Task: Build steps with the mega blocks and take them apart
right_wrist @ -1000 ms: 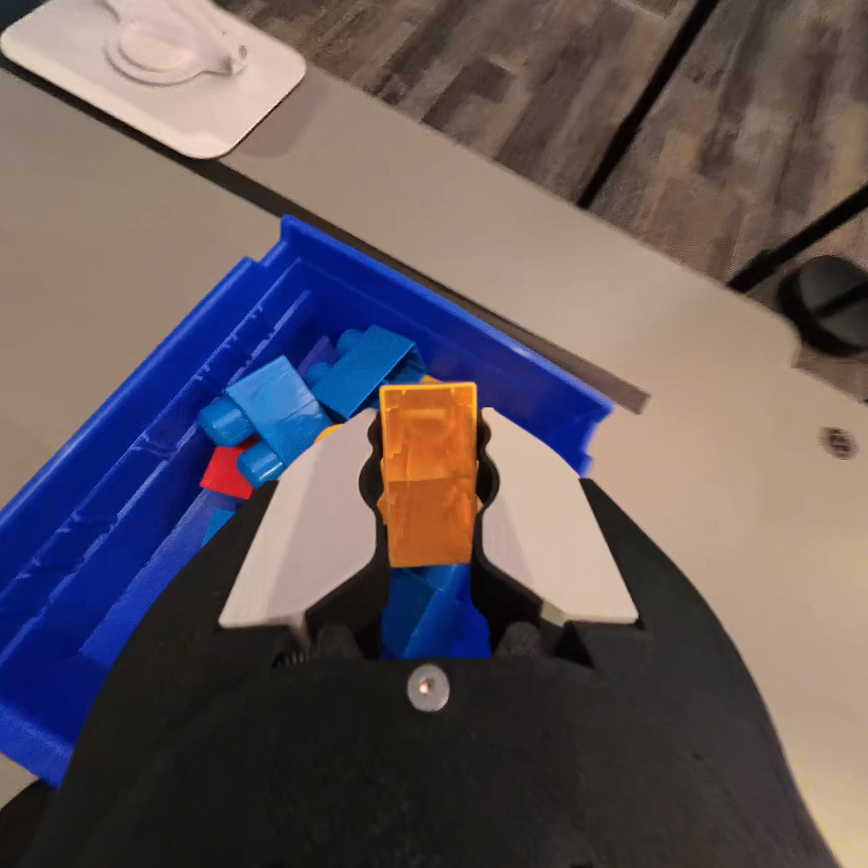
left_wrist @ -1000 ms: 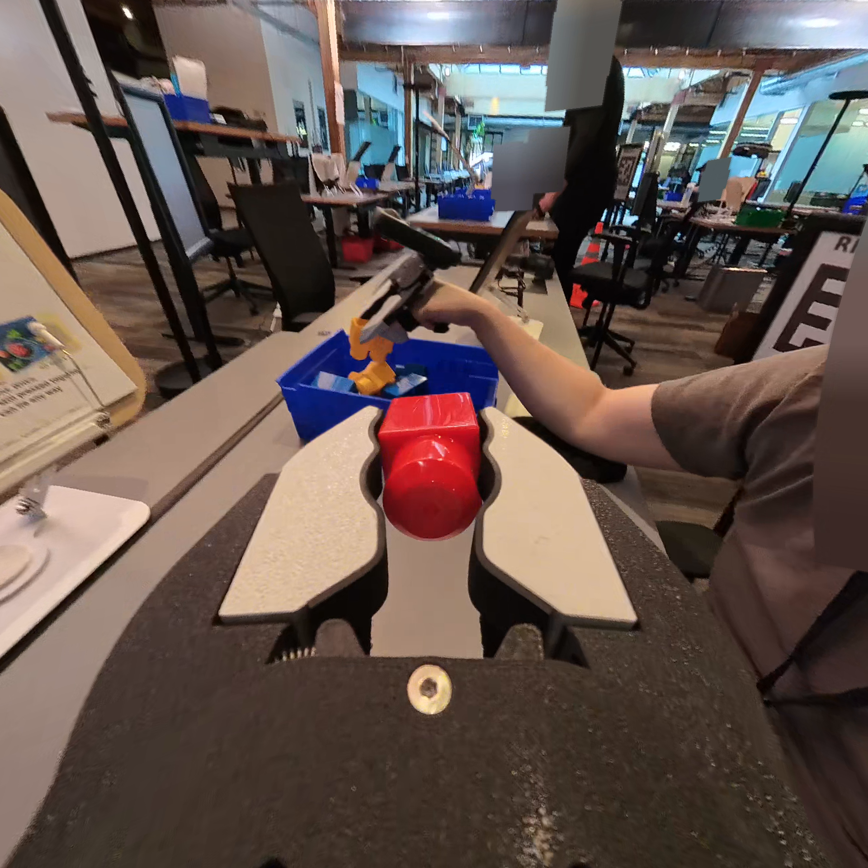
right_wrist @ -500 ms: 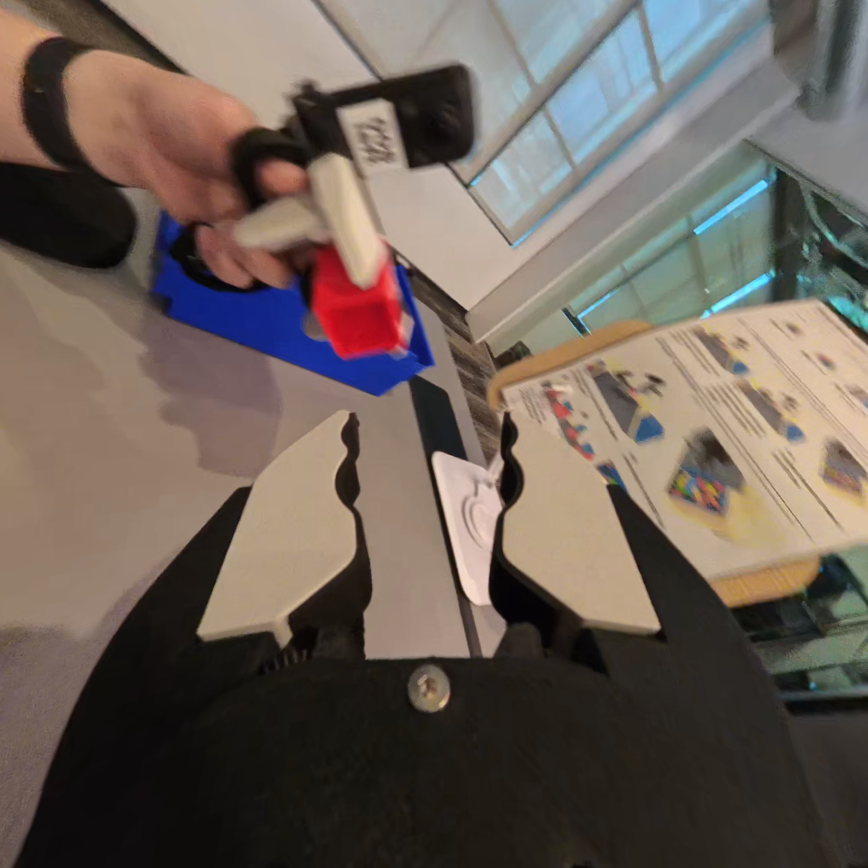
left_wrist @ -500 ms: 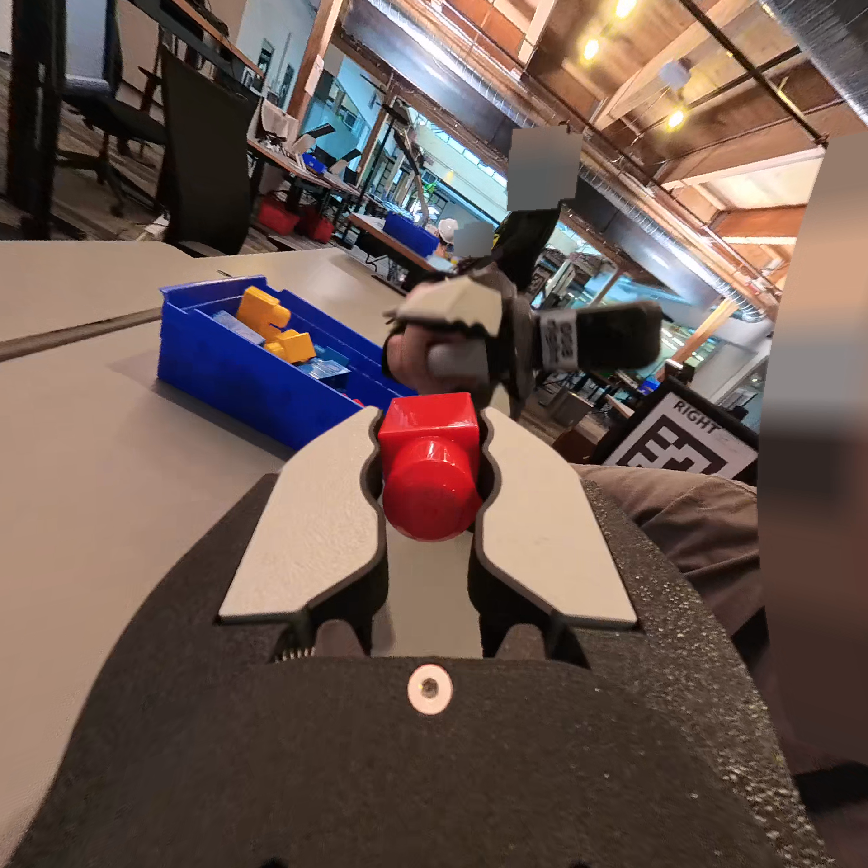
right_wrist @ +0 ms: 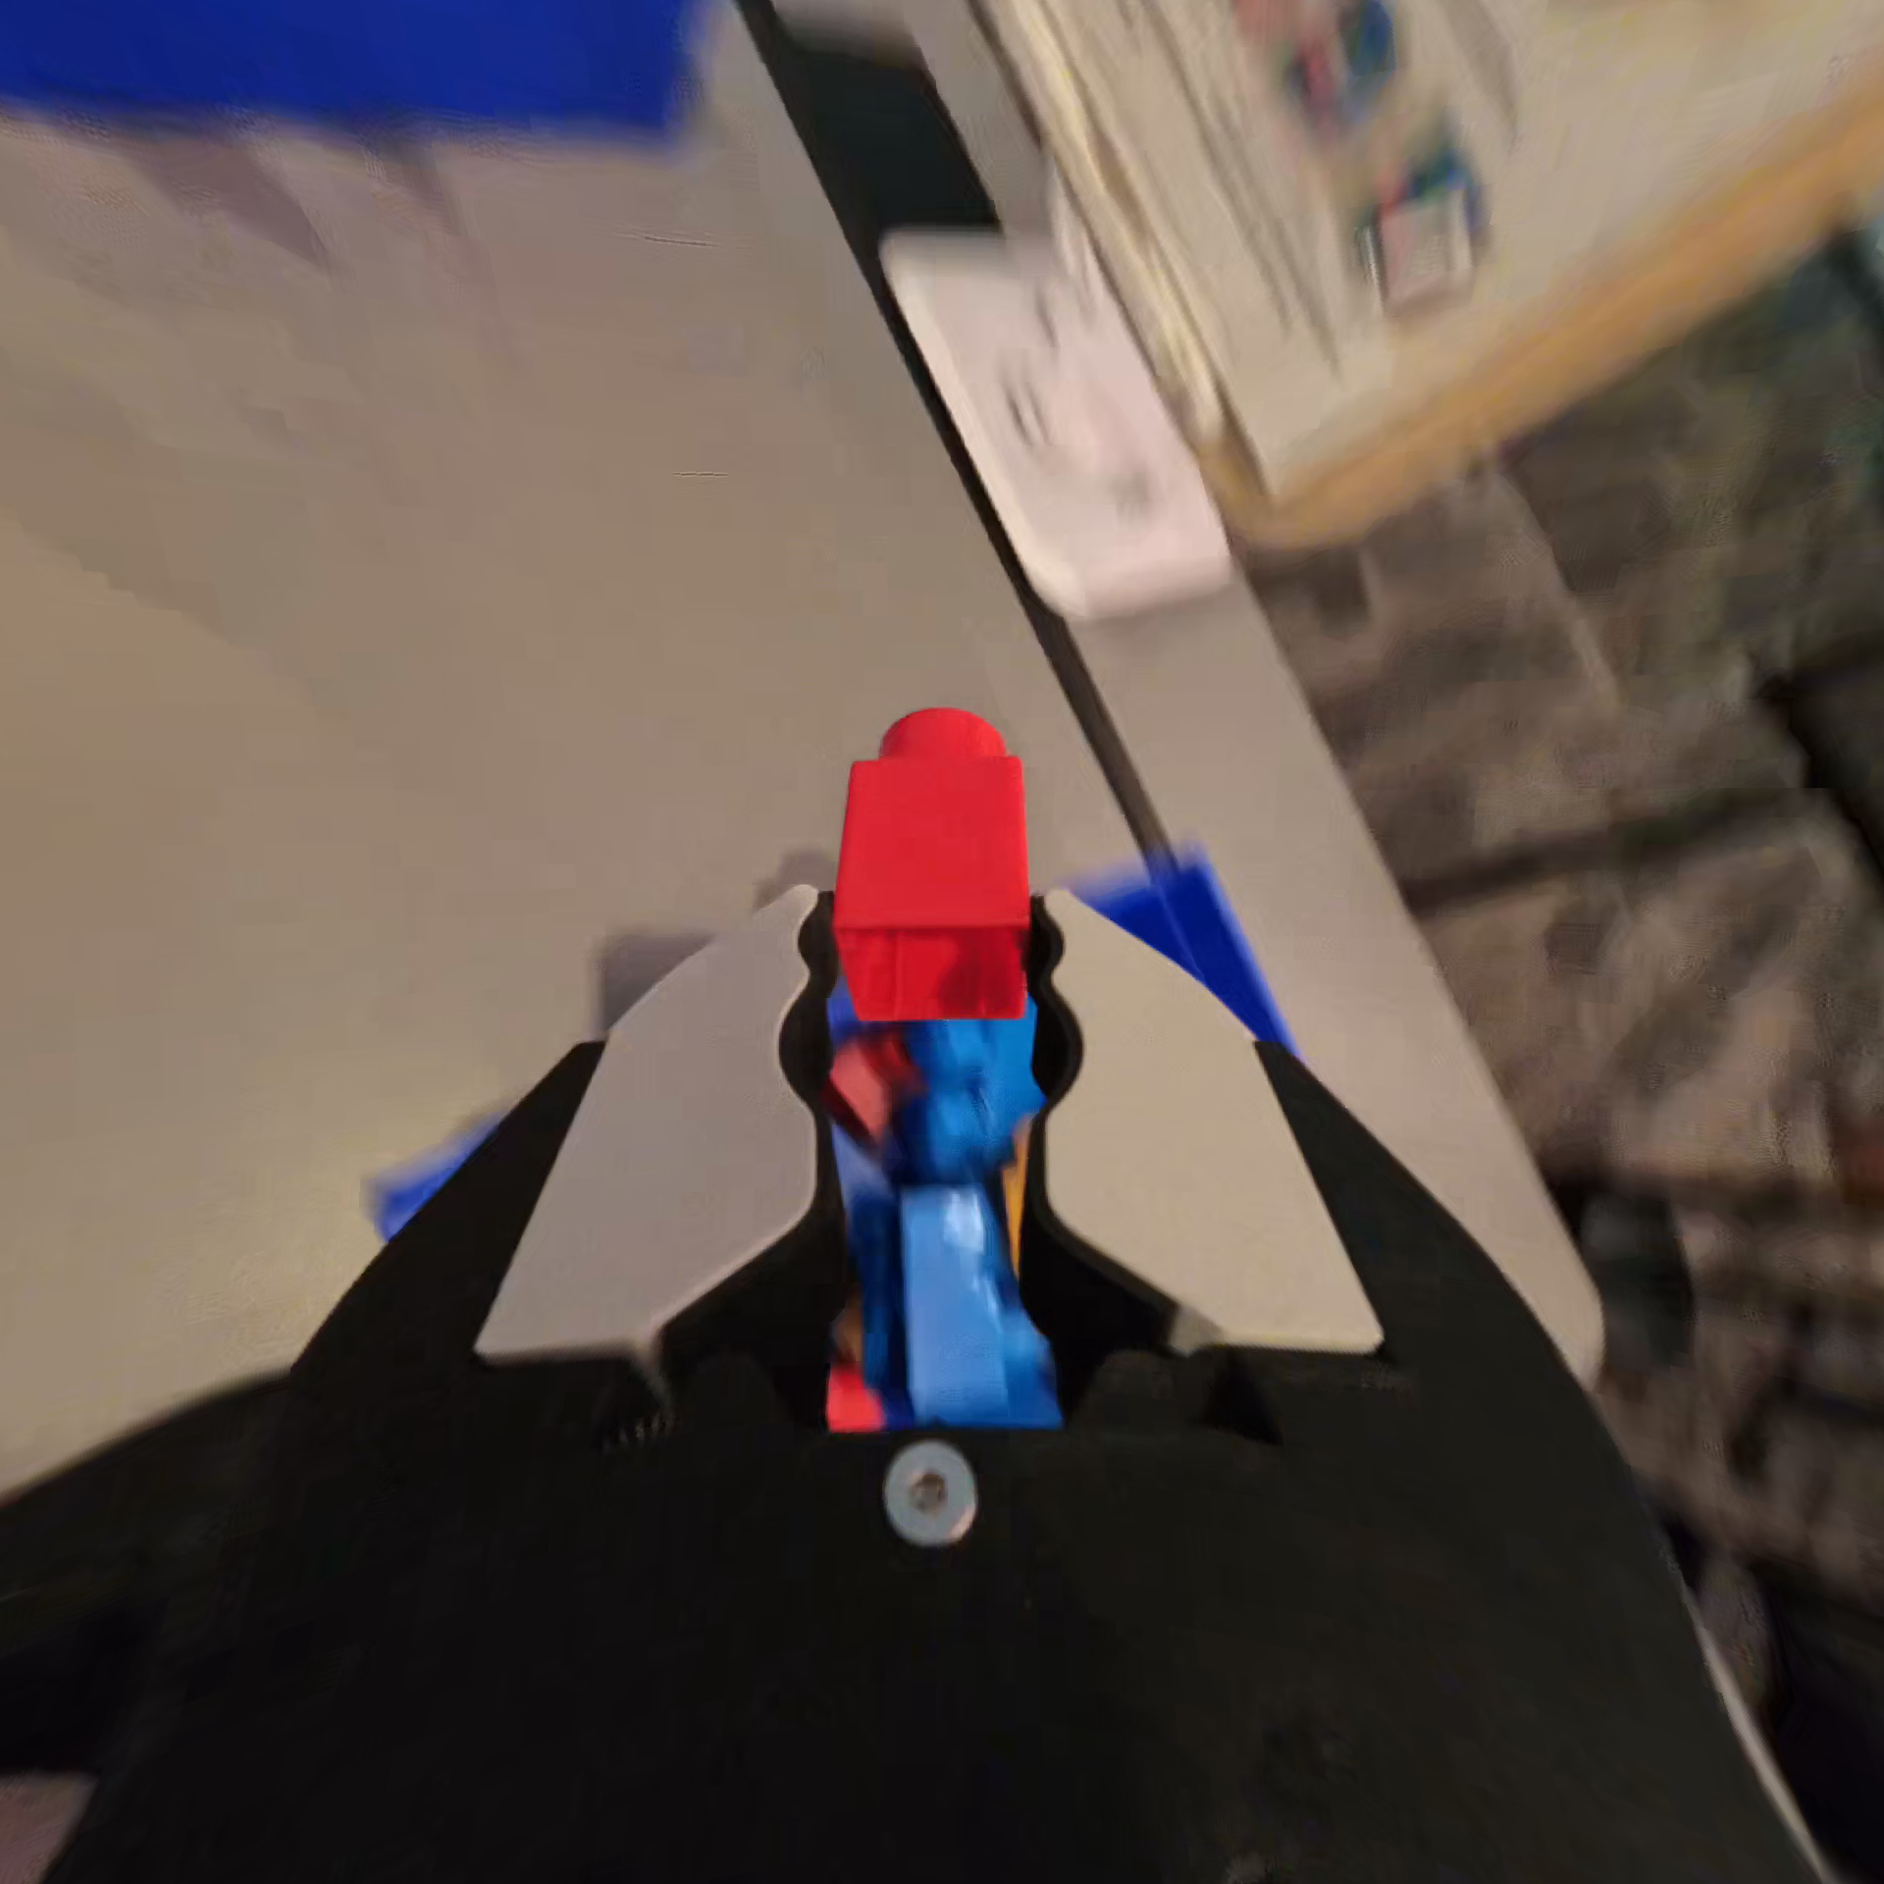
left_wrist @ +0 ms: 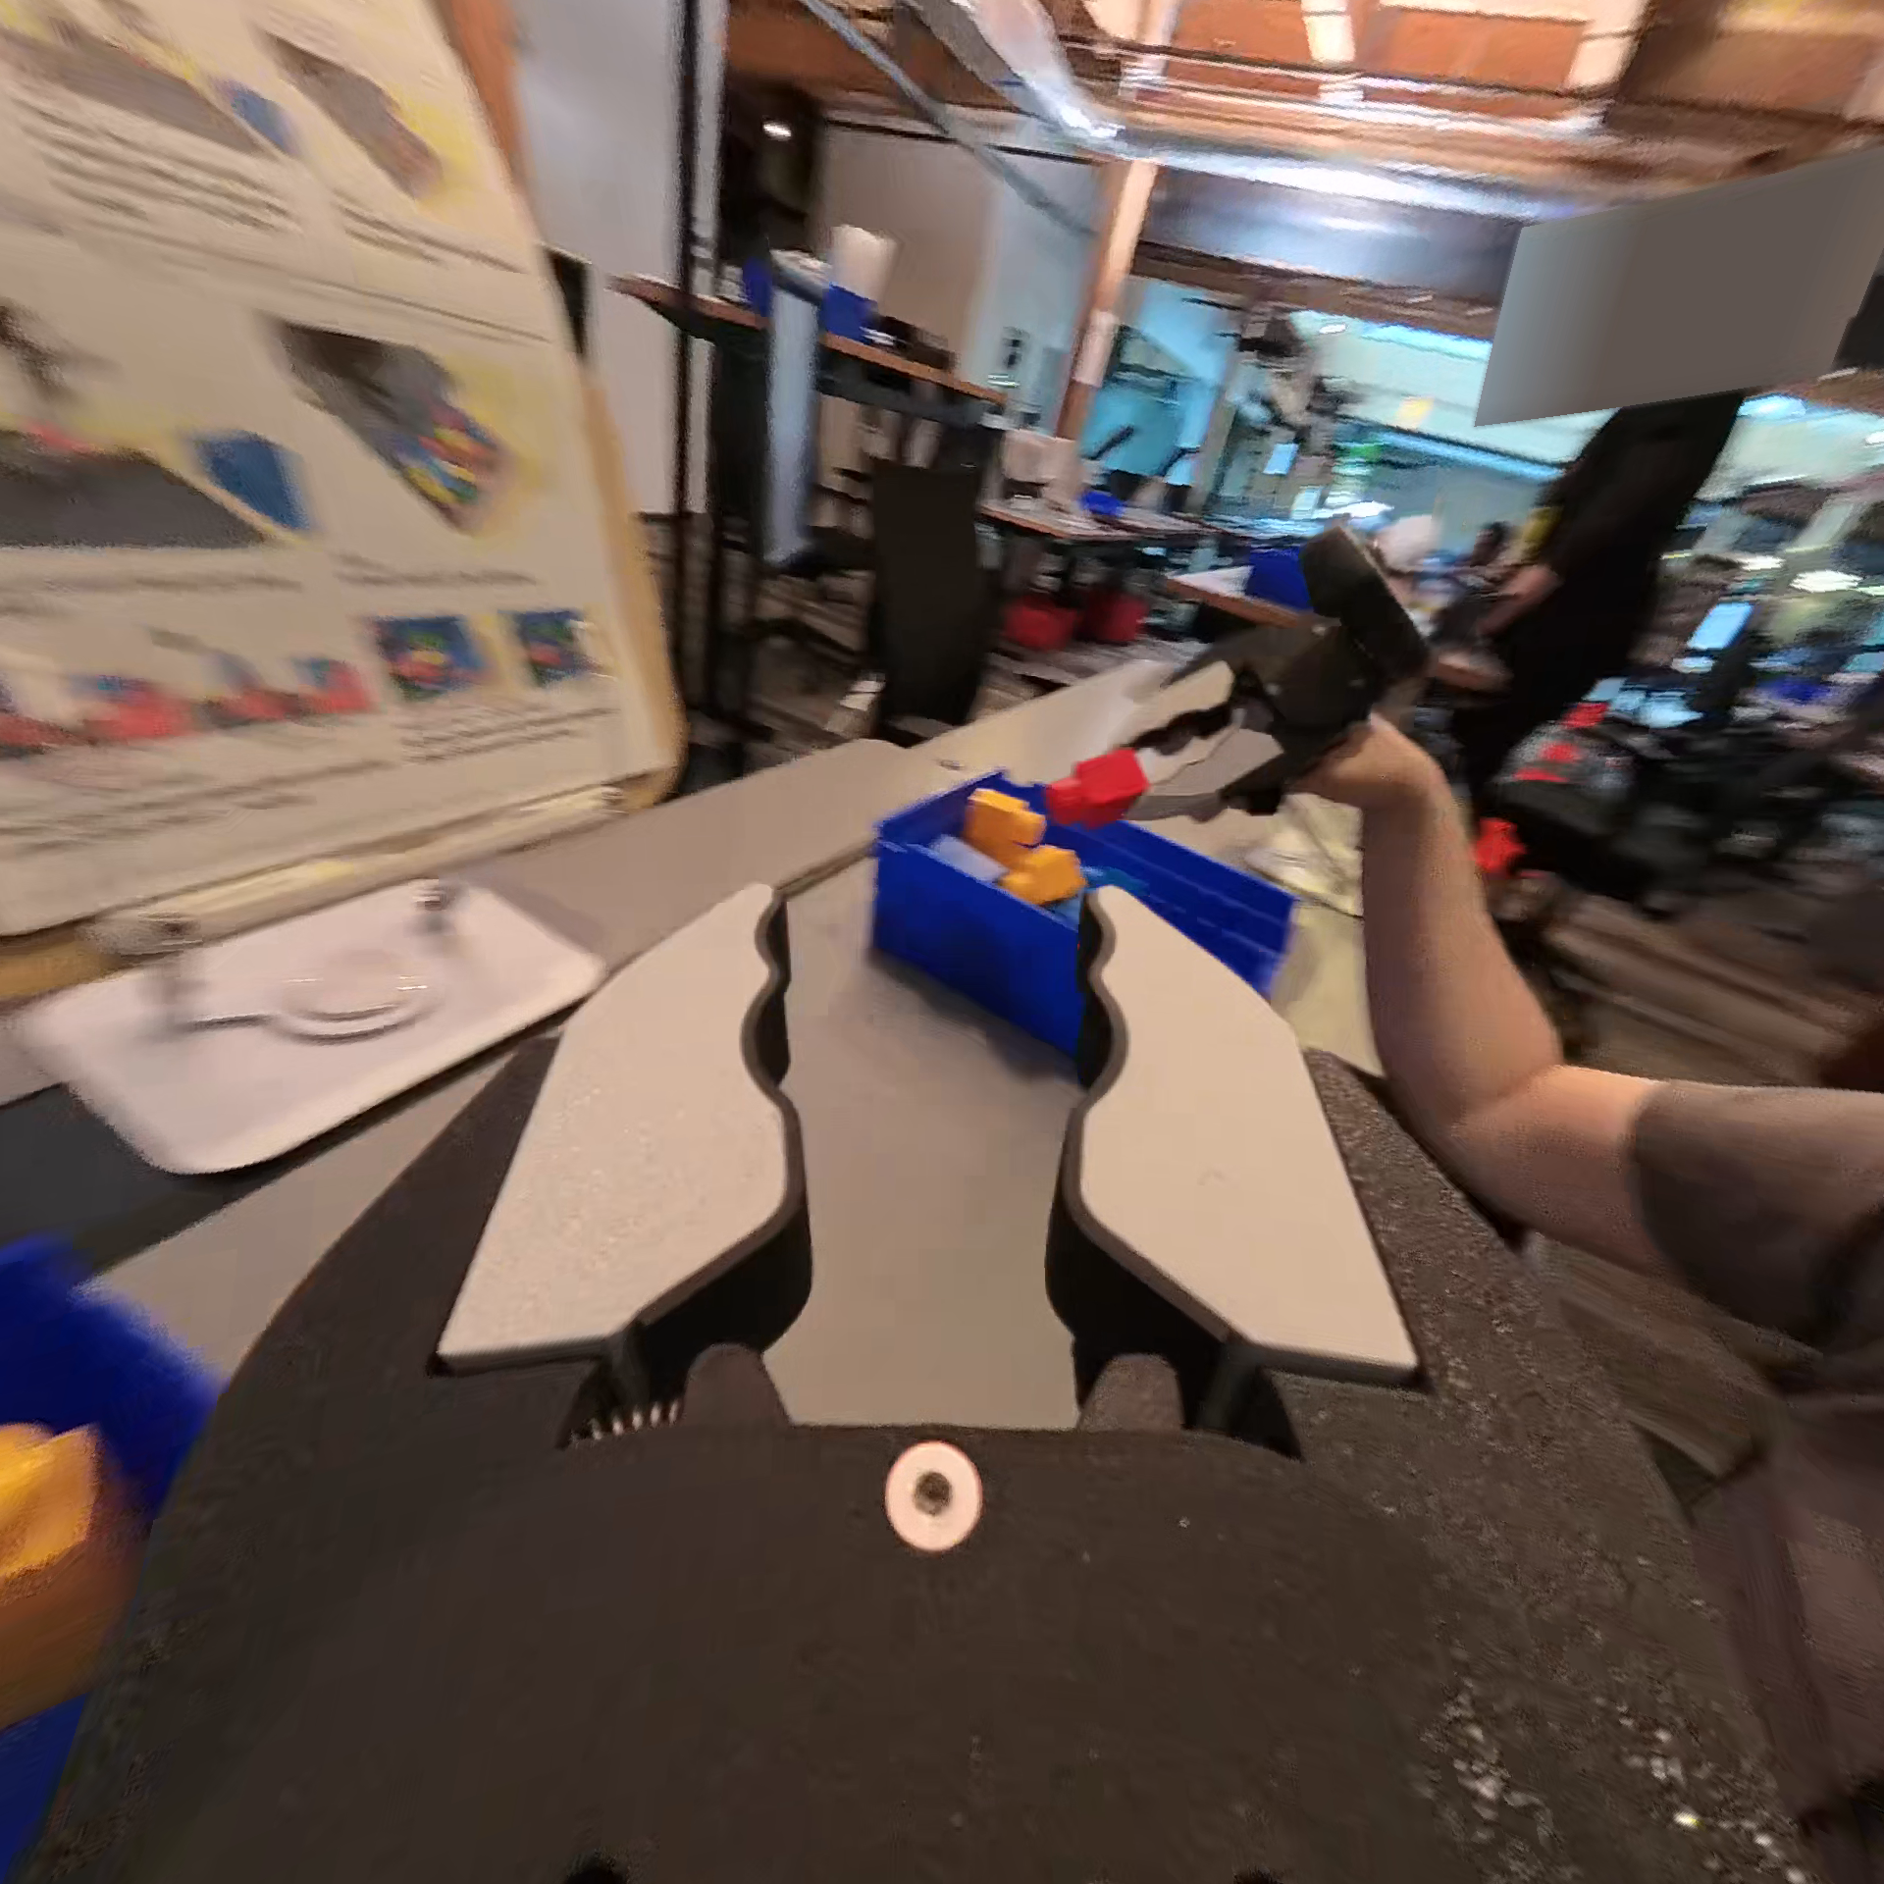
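Note:
My left gripper [left_wrist: 933,902] is open and empty over the grey table [left_wrist: 918,1172]. It points at a blue bin [left_wrist: 969,938] that holds an orange block [left_wrist: 1019,846] and blue blocks. My right gripper [right_wrist: 930,902] is shut on a red single-stud block [right_wrist: 933,867], stud pointing away from the camera. It holds the block above that bin, whose rim [right_wrist: 1183,907] shows beside the right finger, with blue blocks [right_wrist: 958,1274] under the jaws. In the left wrist view the right gripper [left_wrist: 1142,775] and red block [left_wrist: 1096,785] hover over the bin's far side.
An instruction board [left_wrist: 255,459] stands at the left on a white base [left_wrist: 306,1009]. A second blue bin [left_wrist: 61,1356] with a yellow block [left_wrist: 41,1499] is at the lower left. A person in black [left_wrist: 1590,530] stands far back. The table edge [right_wrist: 1121,795] runs past the bin, floor beyond. Across from one pair of fingers to the other is roughly 35 cm.
The right gripper let go of the orange block into the bin. The red block passed from my left gripper to my right. The left gripper opened; the right swung over the bin.

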`<action>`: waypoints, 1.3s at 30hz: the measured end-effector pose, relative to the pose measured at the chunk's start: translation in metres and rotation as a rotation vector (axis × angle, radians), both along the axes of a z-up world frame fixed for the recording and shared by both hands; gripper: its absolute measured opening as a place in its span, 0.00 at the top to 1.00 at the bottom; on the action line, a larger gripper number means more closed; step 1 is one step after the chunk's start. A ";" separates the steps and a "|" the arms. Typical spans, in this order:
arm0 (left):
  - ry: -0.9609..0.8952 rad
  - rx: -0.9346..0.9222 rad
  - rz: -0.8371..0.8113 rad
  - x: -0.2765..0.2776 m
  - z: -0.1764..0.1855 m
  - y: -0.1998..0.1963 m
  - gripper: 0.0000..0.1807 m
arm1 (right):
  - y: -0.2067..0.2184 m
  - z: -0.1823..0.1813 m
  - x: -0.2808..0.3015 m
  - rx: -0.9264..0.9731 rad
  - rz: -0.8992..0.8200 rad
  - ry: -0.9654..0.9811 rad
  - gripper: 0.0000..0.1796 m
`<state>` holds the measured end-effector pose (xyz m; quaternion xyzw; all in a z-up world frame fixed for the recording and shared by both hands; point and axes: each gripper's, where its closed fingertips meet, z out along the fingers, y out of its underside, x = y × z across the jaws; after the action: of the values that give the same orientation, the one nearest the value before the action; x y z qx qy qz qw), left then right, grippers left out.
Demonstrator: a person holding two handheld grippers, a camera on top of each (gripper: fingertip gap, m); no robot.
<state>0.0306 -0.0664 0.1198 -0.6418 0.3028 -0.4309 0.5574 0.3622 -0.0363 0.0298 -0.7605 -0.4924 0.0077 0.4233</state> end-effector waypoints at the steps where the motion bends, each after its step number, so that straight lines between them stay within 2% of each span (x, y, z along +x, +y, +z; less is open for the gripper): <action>1: 0.018 0.007 0.054 -0.014 0.002 0.005 0.70 | 0.014 -0.016 0.035 -0.043 -0.117 -0.036 0.80; 3: 0.040 -0.018 0.119 -0.035 0.003 0.011 0.70 | 0.030 -0.052 0.079 -0.188 -0.262 -0.042 0.80; 8: 0.121 -0.100 0.246 -0.074 -0.014 0.030 0.70 | 0.069 -0.084 0.102 -0.223 -0.397 0.037 0.79; 11: 0.260 -0.164 0.407 -0.113 -0.042 0.053 0.69 | 0.074 -0.077 0.108 -0.157 -0.436 -0.011 0.73; 14: 0.392 -0.231 0.564 -0.156 -0.079 0.078 0.67 | 0.074 -0.045 0.097 -0.035 -0.416 0.045 0.72; 16: 0.395 -0.242 0.565 -0.164 -0.098 0.094 0.69 | 0.072 -0.027 0.087 0.018 -0.395 0.093 0.72; 19: 0.337 -0.229 0.504 -0.152 -0.122 0.117 0.70 | 0.069 -0.019 0.077 0.044 -0.369 0.093 0.72; 22: 0.383 -0.211 0.452 -0.131 -0.147 0.131 0.70 | 0.069 -0.027 0.074 0.026 -0.366 0.045 0.72; 28: 0.566 -0.210 0.496 -0.128 -0.188 0.146 0.71 | 0.071 -0.045 0.065 -0.026 -0.342 -0.025 0.72; 35: 0.703 -0.238 0.518 -0.123 -0.217 0.156 0.79 | 0.074 -0.062 0.054 -0.064 -0.307 -0.098 0.72; 39: 0.756 -0.256 0.542 -0.130 -0.214 0.155 0.79 | 0.080 -0.050 0.047 0.031 -0.286 -0.115 0.73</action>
<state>-0.0993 0.0882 -0.0942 -0.8728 0.2507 -0.0404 0.4169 0.4095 0.0432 -0.0206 -0.8156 -0.4024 -0.1038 0.4027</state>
